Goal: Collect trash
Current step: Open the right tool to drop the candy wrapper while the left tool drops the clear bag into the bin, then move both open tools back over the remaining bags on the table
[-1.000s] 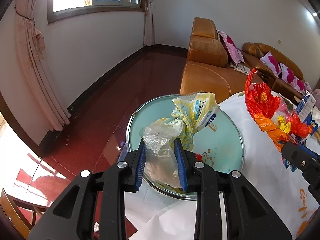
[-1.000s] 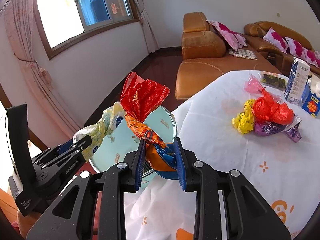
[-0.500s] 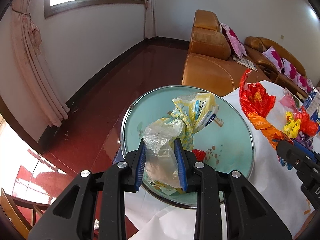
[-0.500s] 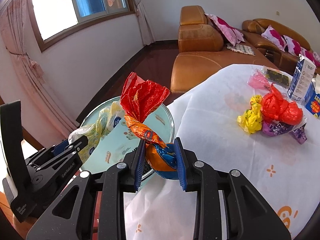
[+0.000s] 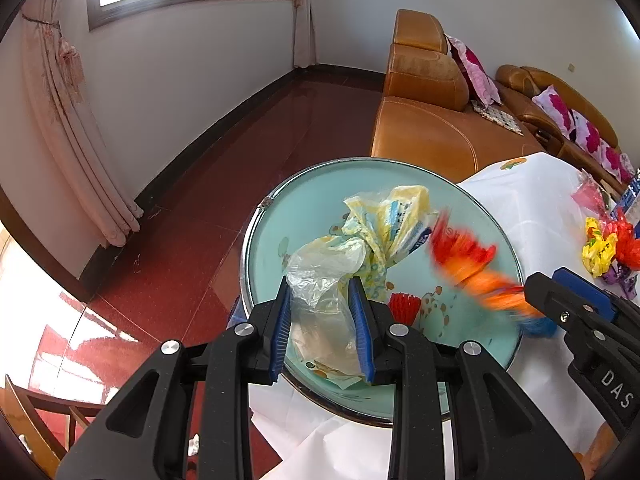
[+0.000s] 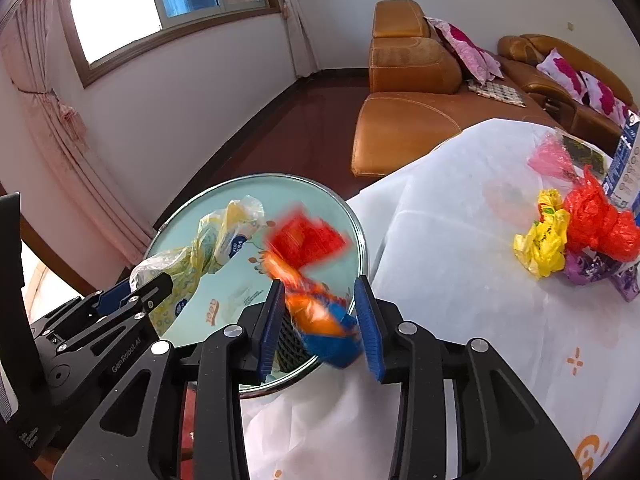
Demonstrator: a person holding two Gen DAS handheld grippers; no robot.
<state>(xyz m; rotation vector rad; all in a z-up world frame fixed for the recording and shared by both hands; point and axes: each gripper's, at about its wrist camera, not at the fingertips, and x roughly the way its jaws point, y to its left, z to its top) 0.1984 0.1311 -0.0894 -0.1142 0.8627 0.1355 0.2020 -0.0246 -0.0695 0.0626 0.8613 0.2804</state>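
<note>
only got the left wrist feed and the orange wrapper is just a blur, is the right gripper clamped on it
Observer: No. The right gripper has just been opening its jaws; the orange wrapper is between them over the bin, with a gap to one pad.
Operator: anything on the table behind the pink bag
Observer: A dark packet lies by the pink bag, next to a white and blue box.

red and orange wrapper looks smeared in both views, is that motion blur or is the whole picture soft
Motion blur on that one thing: in the right wrist view the red and orange wrapper is streaked between the just-opened fingers while the bin rim stays crisp; in the left wrist view the same wrapper smears, yet the clear plastic bag is sharp. Both views bow at the edges, and the window is blown out.
</note>
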